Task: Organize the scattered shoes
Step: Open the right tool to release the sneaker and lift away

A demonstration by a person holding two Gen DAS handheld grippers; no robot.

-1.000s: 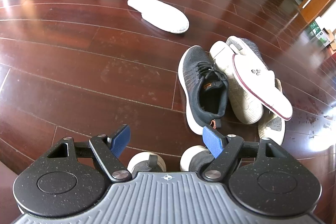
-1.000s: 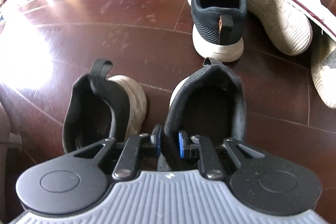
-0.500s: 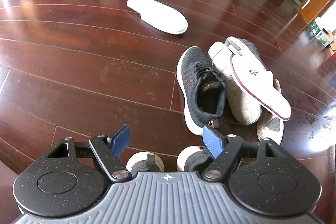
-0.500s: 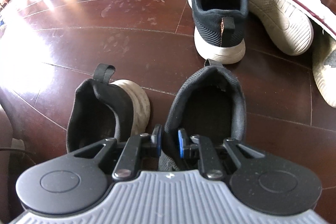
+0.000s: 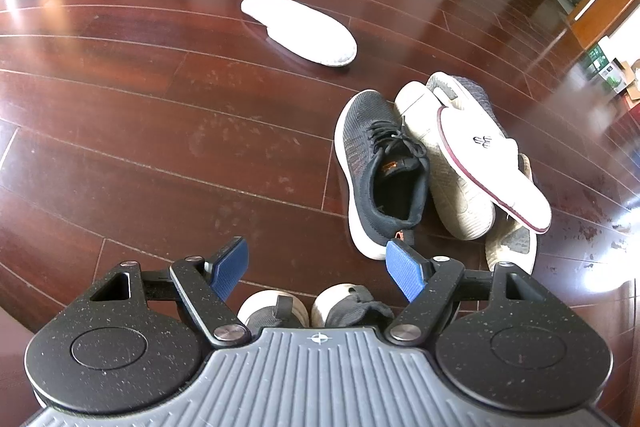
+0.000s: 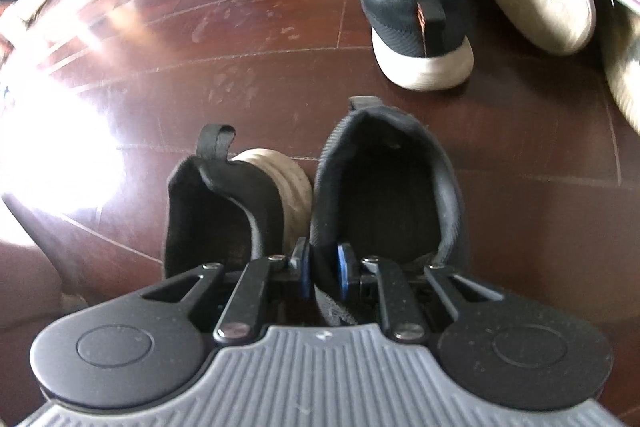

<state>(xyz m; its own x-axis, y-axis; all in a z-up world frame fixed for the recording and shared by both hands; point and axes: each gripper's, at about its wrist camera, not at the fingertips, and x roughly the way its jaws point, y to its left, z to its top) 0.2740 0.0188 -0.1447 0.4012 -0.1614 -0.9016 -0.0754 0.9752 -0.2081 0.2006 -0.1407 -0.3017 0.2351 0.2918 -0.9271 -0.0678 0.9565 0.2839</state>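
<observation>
Right wrist view: right gripper pinches the dark shoe's collar beside its mate; thin fabric may slip. Left gripper hangs open.

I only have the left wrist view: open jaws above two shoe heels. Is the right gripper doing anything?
Observer: Yes. The right gripper is shut on the right-hand black shoe.
Operator: Where on it?
Observer: On the collar wall facing its partner, with one pad inside the opening and one outside.
Operator: And the partner?
Observer: The left-hand black shoe stands close beside it, ungripped, with its heel loop up.
</observation>
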